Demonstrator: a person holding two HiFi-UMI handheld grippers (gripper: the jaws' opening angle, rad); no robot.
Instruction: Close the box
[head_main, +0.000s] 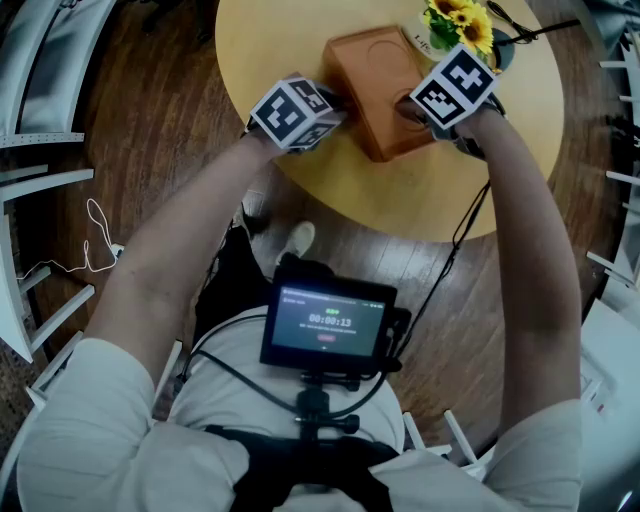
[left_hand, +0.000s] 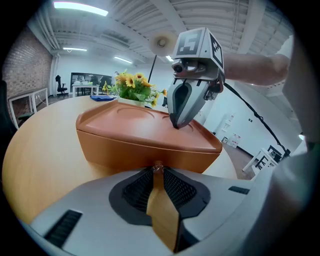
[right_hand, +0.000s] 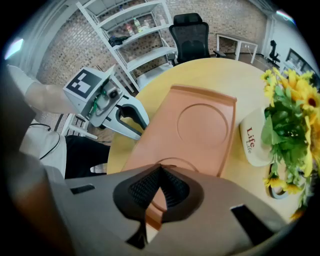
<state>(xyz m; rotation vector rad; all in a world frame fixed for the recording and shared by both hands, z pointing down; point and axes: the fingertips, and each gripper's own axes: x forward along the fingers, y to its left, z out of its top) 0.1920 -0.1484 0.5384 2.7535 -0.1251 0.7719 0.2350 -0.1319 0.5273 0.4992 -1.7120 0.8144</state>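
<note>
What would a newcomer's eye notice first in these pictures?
The closed reddish-brown box lies in the middle of the round wooden table. The right gripper, jaws shut, stands with its tip on the box's top, and the left gripper, also shut, points at the box's side. Behind the box stands a pot of yellow sunflowers.
</note>
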